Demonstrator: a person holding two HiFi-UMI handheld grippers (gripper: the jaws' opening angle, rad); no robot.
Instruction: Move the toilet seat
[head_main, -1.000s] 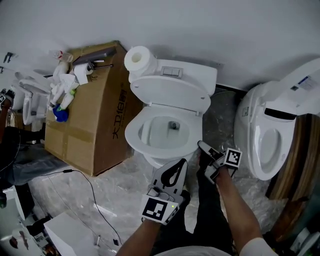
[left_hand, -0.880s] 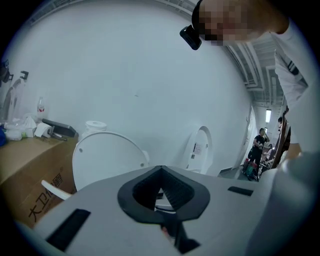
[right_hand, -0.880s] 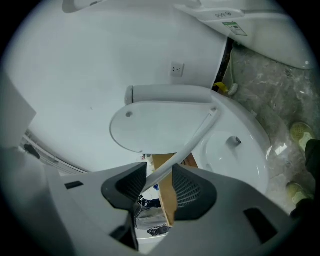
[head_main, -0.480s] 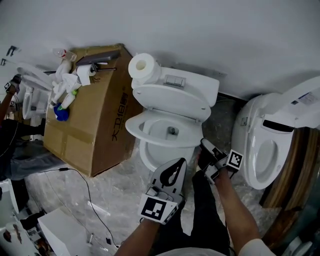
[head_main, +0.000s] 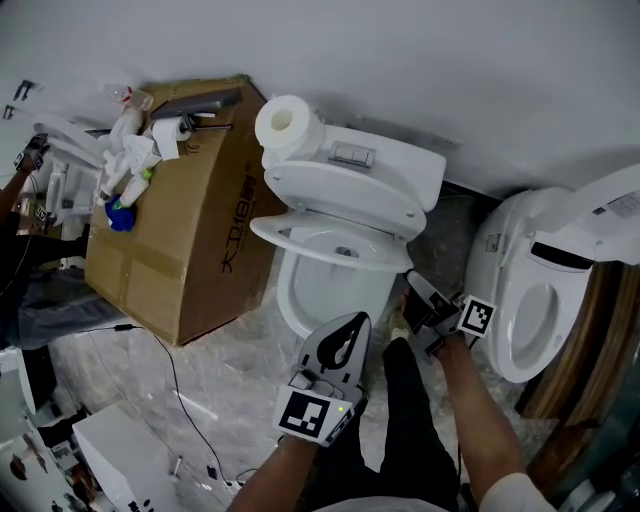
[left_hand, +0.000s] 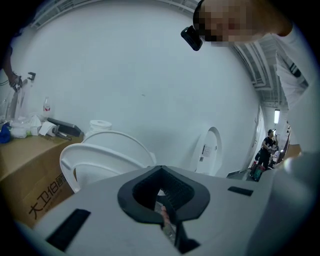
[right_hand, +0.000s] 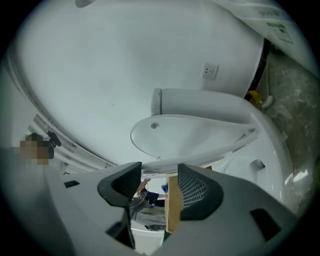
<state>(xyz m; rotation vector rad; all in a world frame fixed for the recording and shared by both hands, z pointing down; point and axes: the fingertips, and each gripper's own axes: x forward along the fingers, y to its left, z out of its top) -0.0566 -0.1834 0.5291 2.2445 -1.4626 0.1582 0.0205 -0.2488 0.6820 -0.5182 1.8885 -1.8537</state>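
against the far wall the toilet seat hangs half-raised above the bowl, right tool just opened and empty, left tool clenched on nothing, so the unheld seat may slam down.

Setting reads as a makeshift storage or test space, not a home bathroom: toilet at far centre and second toilet at right on loose plastic sheeting, cardboard box with bottles at left.
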